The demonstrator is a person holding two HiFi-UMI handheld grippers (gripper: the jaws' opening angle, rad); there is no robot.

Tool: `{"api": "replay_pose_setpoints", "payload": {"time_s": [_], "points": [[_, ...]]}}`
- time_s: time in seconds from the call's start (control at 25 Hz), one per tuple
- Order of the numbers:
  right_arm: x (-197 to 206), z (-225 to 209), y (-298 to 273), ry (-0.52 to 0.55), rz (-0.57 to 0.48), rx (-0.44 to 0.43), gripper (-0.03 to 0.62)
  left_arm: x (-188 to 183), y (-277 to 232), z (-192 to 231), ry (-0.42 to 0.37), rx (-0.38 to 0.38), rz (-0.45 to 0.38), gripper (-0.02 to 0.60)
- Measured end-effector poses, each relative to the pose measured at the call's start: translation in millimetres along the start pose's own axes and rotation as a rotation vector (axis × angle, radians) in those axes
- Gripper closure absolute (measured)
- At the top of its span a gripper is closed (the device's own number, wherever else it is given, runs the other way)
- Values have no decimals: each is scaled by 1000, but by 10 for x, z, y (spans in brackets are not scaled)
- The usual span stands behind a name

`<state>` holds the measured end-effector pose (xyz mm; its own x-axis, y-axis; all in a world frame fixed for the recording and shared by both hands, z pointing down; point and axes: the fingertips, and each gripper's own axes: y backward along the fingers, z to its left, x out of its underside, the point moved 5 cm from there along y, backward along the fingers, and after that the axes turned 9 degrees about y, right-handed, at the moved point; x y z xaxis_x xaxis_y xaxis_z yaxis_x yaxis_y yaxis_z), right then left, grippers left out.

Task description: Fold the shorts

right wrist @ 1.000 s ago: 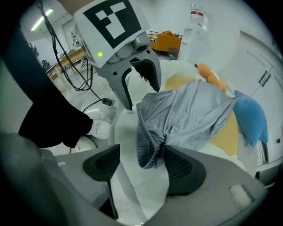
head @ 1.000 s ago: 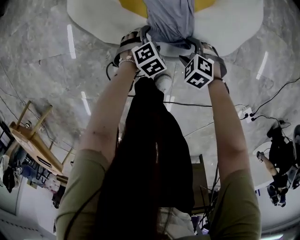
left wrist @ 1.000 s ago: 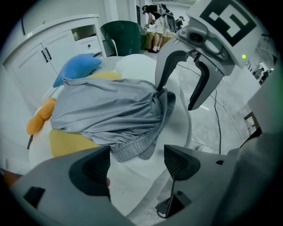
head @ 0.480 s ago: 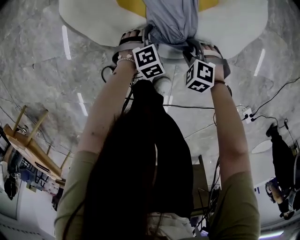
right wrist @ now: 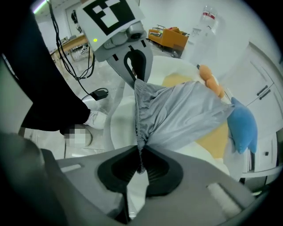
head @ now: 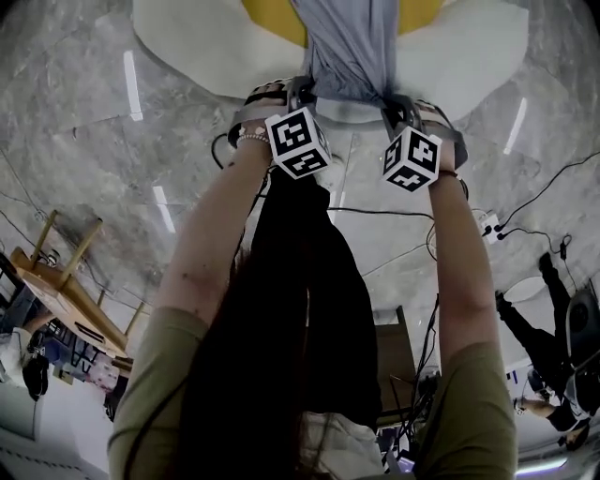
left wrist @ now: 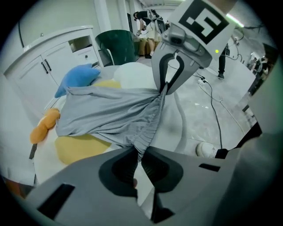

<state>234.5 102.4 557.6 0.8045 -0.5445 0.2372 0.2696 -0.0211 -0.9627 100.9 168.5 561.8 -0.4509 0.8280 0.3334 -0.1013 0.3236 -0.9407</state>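
The shorts [head: 352, 47] are thin, matte grey cloth with a ruched elastic waistband. They lie at the top centre of the head view on a smooth white desk [head: 197, 47] with rounded lobes and a yellow patch [head: 272, 14] in its middle.

Both bare forearms reach straight up the frame, side by side, with the marker cubes facing the camera and the tools tipped steeply downward. The left hand-held gripper [left wrist: 139, 154] has just been closing, and its ribbed dark pads now pinch one gathered end of the waistband. The right hand-held gripper [right wrist: 140, 163] has likewise just closed and clamps the other end.

The waistband spans the gap between the two, puckered into fine pleats. The shorts' long axis runs from there up the head view, with the legs trailing onto the yellow patch.

A soft blue toy [left wrist: 77, 77] and an orange one [left wrist: 42, 126] lie beside the far hem.
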Motion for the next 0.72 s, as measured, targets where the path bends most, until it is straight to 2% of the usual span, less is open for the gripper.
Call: {"api": "replay_pose_setpoints", "payload": {"time_s": [0.16, 0.4, 0.56, 0.72], "points": [[-99, 80, 279, -51, -29, -71, 565, 6, 367, -75, 114, 35, -20, 552], [-228, 417, 766, -8, -78, -238, 565, 65, 940, -411, 282, 81, 32, 552], [-346, 497, 1060, 13, -125, -335, 565, 81, 1298, -516, 416, 82, 45, 554], [-436, 338, 1286, 18, -171, -403, 565, 16, 1535, -436, 489, 57, 41, 555]]}}
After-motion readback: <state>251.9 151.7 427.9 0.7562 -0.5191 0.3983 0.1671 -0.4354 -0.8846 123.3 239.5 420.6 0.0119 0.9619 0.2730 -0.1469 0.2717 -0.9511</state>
